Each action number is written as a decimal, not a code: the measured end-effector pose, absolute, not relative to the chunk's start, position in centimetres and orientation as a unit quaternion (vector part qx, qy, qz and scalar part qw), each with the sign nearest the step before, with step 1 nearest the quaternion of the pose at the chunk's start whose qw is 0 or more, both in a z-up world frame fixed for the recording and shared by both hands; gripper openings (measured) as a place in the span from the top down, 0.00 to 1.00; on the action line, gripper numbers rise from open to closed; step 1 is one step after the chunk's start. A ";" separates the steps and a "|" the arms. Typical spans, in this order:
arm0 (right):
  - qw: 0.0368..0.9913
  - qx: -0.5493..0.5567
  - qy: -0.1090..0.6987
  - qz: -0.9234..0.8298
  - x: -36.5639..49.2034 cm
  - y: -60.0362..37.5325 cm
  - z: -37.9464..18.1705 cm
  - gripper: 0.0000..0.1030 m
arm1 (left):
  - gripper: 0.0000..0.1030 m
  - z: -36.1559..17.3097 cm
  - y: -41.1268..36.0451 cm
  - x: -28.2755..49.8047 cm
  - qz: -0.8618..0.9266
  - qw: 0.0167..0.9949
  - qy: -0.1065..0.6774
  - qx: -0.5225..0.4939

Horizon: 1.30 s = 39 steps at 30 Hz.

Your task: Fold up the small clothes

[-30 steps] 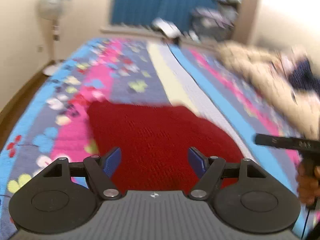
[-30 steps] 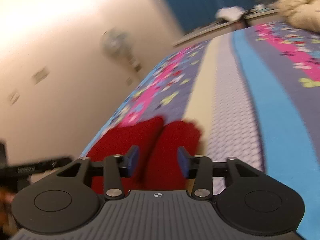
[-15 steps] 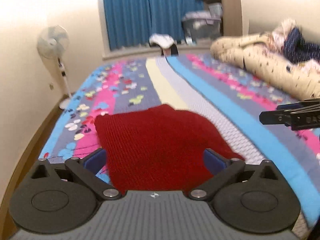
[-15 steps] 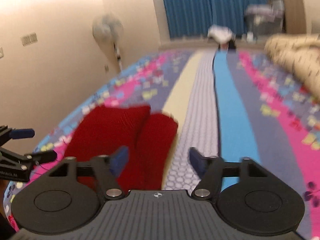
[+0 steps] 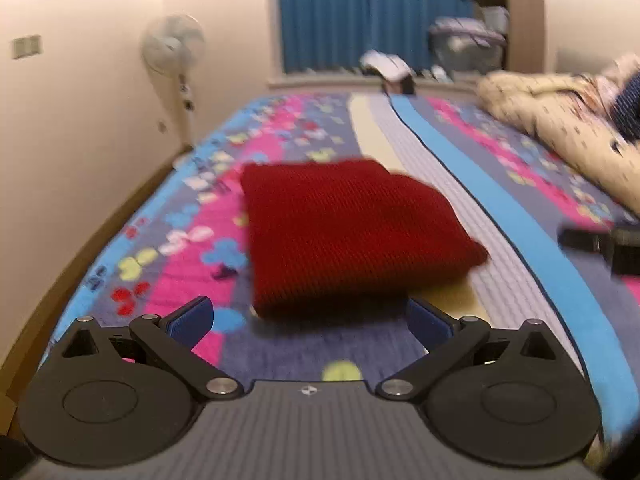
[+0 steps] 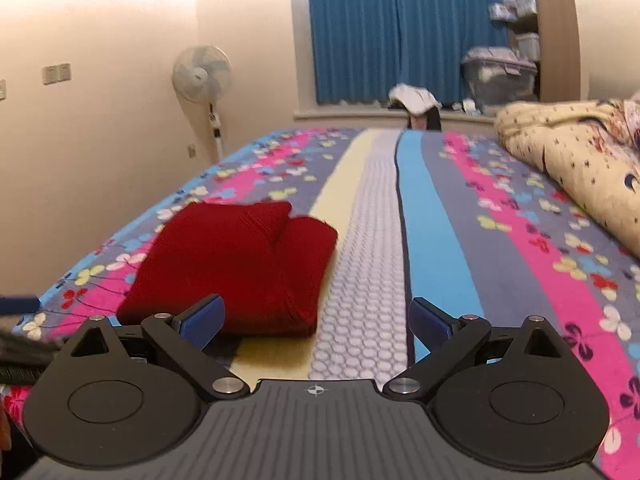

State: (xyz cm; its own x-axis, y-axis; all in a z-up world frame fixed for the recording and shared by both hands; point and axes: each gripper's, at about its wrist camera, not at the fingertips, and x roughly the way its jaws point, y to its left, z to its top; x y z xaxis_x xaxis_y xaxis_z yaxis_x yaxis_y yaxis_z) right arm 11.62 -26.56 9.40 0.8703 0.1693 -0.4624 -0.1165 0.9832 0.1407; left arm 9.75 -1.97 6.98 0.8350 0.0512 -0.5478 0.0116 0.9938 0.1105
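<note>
A dark red knitted garment (image 5: 344, 232) lies folded on the striped, flowered bedspread (image 5: 500, 208). It also shows in the right wrist view (image 6: 236, 264), left of centre. My left gripper (image 5: 310, 320) is open and empty, just in front of the garment's near edge and apart from it. My right gripper (image 6: 316, 320) is open and empty, to the right of the garment over the pale honeycomb stripe (image 6: 364, 280). Part of the right gripper shows at the right edge of the left wrist view (image 5: 600, 244).
A cream patterned duvet (image 6: 580, 160) is heaped on the bed's right side. A standing fan (image 6: 202, 76) stands by the left wall. Blue curtains (image 6: 400, 28), a sill with clothes (image 6: 414, 100) and a storage bin (image 6: 500, 76) lie beyond the bed. The bed's left edge (image 5: 80, 248) drops to the floor.
Both grippers have pulled back from the red garment and opened wider. The garment now lies folded on the bed, free of both.
</note>
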 end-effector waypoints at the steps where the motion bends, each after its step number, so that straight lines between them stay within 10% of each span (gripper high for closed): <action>1: 0.963 0.060 0.253 0.071 12.1 -26.4 9.0 0.05 | 0.00 7.0 -1.8 9.7 0.019 0.956 0.287 0.052; 39: 0.956 0.038 0.273 0.102 14.2 -20.7 7.9 0.01 | 0.00 6.0 -0.6 12.7 0.049 0.940 0.338 0.004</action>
State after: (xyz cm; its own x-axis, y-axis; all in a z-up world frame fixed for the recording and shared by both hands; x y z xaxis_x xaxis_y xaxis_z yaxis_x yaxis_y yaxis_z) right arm 14.20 -20.72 7.92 0.8304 0.2152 -0.5140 -0.1740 0.9764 0.1277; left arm 12.68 -0.62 6.02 0.7671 0.0947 -0.6345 -0.0891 0.9952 0.0409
